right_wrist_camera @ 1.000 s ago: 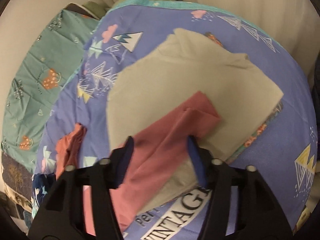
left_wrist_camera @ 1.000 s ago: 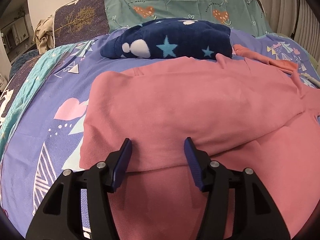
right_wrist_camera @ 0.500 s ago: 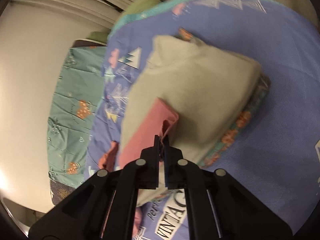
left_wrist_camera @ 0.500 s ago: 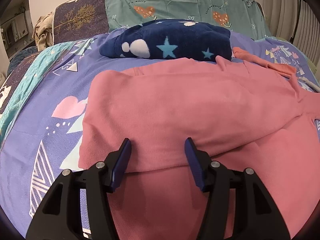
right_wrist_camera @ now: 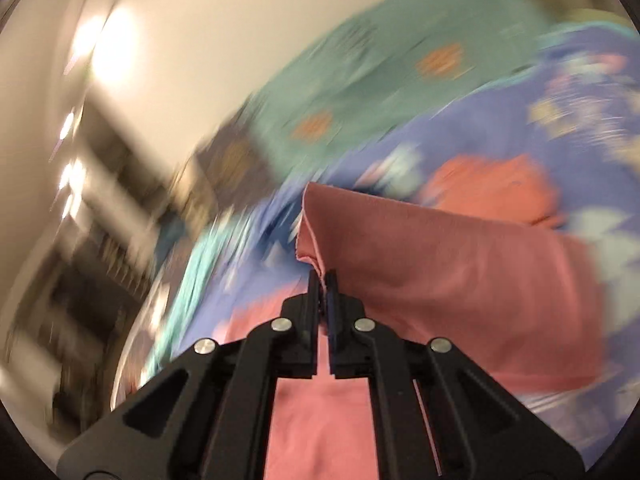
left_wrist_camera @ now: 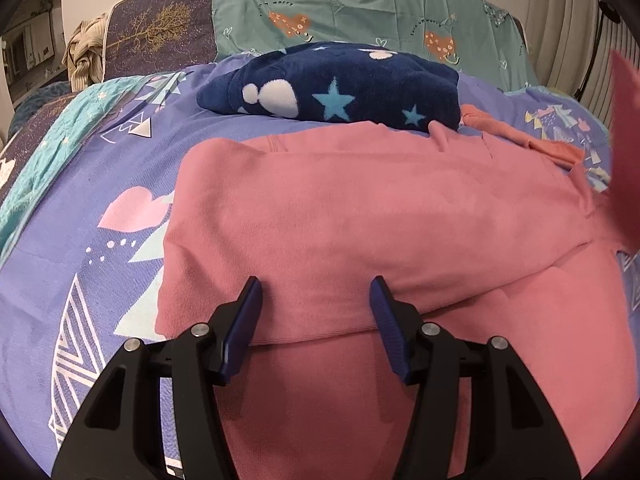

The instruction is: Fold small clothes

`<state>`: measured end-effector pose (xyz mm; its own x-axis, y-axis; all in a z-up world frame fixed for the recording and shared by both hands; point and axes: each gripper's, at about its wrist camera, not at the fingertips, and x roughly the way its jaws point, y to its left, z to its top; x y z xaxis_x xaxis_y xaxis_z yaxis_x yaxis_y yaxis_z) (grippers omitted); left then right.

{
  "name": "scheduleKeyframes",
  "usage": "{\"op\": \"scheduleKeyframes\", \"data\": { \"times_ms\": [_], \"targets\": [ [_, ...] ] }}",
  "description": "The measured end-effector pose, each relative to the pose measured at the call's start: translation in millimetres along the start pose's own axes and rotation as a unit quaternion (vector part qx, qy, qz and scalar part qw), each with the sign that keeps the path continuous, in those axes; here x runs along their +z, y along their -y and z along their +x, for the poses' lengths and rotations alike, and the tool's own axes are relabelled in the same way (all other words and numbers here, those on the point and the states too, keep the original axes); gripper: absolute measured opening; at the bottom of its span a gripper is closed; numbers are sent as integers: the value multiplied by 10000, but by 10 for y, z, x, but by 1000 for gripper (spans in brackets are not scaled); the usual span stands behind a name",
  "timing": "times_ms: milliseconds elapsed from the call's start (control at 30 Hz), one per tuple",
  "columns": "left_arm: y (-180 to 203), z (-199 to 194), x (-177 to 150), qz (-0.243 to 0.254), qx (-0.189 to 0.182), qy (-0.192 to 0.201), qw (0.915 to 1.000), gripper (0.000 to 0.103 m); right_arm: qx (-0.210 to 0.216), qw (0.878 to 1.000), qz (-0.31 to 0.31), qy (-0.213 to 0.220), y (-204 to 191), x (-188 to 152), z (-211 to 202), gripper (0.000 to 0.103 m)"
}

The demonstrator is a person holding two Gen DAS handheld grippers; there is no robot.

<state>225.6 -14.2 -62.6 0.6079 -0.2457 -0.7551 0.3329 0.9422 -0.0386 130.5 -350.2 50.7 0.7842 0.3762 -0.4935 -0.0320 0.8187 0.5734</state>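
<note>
We held the left gripper [left_wrist_camera: 316,300] low over the pink garment [left_wrist_camera: 360,216], its jaws wide apart and gripping nothing; a folded edge of the cloth lay right between the fingertips, though we could not tell if they touched it. The garment was spread on the purple bedspread [left_wrist_camera: 80,240], its long axis running across the left wrist view from left to right, with the navy star blanket [left_wrist_camera: 340,88] just beyond its far edge and a small orange cloth [left_wrist_camera: 532,136] near the far right.

Our right gripper [right_wrist_camera: 323,280] was pinched tight on the sleeve [right_wrist_camera: 440,264], a loose end of the same pink garment. The sleeve was lifted clear of the bed and draped away to the right of the jaws, and the right wrist view was heavily smeared with motion. In the left wrist view the raised cloth showed as a blurred pink flap [left_wrist_camera: 624,152] at the right edge.

As we judged it, the coming fold turned on this: the garment's body lay to the left of the raised sleeve, so our right hand would need to carry it leftward across the long axis. The left gripper was nearer the body and could pin it down.
</note>
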Motion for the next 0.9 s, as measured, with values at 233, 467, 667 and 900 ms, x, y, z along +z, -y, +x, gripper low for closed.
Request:
{"op": "scheduleKeyframes", "data": {
  "times_ms": [233, 467, 667, 900],
  "targets": [
    [25, -271, 53, -391, -1660, 179, 9852, 57, -234, 9871, -321, -1554, 3, -851, 936, 3],
    [484, -70, 125, -798, -3077, -434, 9471, 64, -304, 9882, -275, -1479, 61, -975, 776, 4],
    [863, 33, 231, -852, -3530, -628, 9296, 79, -400, 9863, -647, -1465, -73, -1116, 795, 7],
    [1303, 279, 353, -511, -3220, -1044, 9396, 15, -368, 9863, -682, -1453, -124, -1177, 803, 7]
  ]
}}
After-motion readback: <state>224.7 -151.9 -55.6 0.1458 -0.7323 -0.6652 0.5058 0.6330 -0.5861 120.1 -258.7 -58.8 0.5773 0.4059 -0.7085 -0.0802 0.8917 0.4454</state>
